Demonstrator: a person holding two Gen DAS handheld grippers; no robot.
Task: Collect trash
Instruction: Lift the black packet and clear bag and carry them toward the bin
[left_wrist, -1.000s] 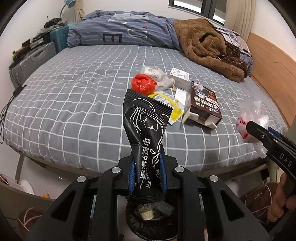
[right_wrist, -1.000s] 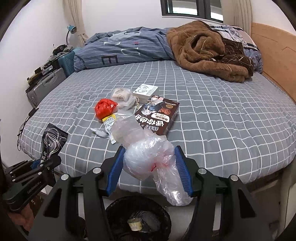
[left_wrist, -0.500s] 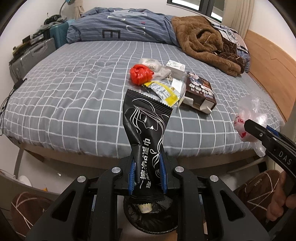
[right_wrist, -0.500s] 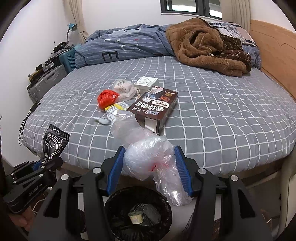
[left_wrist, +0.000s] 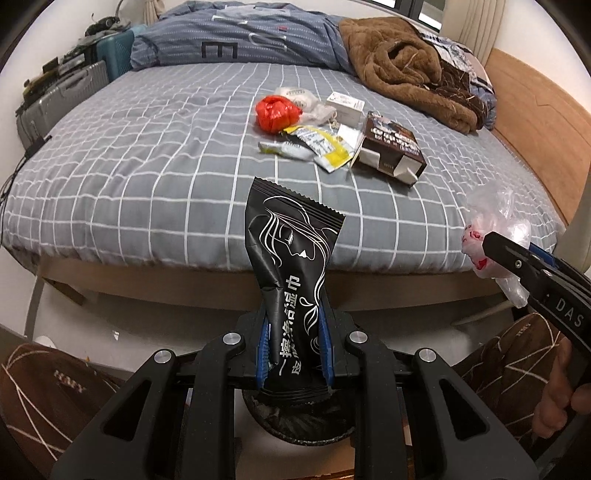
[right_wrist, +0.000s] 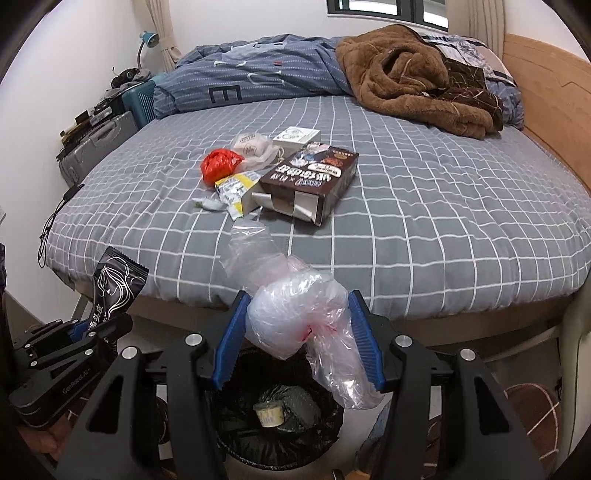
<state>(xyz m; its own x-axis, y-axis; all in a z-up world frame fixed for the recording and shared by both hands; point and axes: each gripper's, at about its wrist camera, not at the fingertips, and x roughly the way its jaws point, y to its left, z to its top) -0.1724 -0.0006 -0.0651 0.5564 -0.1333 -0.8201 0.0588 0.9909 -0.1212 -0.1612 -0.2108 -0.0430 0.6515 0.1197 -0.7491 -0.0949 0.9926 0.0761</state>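
1. My left gripper (left_wrist: 294, 345) has its blue ribbed pads pinched narrow on a glossy black wet-wipe packet (left_wrist: 291, 273), crimped at the top edge and standing upright, with white line art on it.
2. My right gripper (right_wrist: 295, 334) stands about half open, pressed on a crinkled clear plastic bag (right_wrist: 295, 317) wadded into a soft ball, its loose tail hanging down.
3. Just below both sits a round bin (right_wrist: 275, 413) with a shiny black liner, holding a small pale cup.
4. Beyond lies the bed (right_wrist: 424, 221), its grey sheet checked with white lines.
5. On it, clustered together: a yellow foil wrapper (left_wrist: 325, 146), a brown cardboard box (right_wrist: 310, 184) with open flaps, and a scrunched red bag (left_wrist: 276, 112).
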